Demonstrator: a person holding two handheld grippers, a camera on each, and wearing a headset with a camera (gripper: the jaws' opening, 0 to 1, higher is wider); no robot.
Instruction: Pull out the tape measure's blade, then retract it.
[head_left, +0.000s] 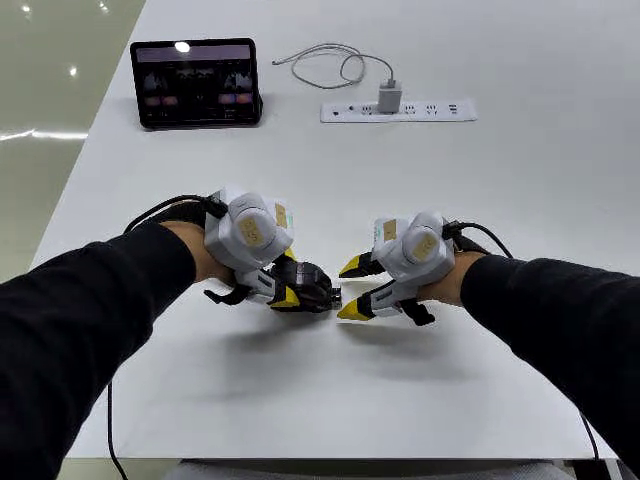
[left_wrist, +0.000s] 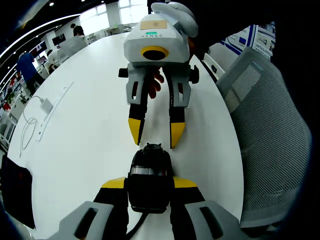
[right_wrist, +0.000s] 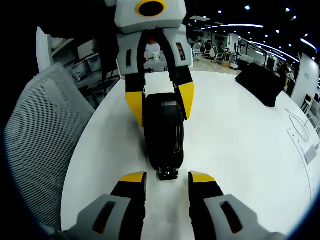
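Left gripper clamped the black blocky plastic tape measure, centre frame, on the white tabletop. Right gripper stood open, empty, jaws flanking the blade hook; a misaligned pinch could slip off it.

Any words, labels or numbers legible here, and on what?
Nothing reads with certainty.
Printed word on the right hand-held gripper housing: too blurred to quote.
Tan sticker above it: handwritten mark, illegible.
Tablet screen: too small to read.
Tape measure: no legible text.
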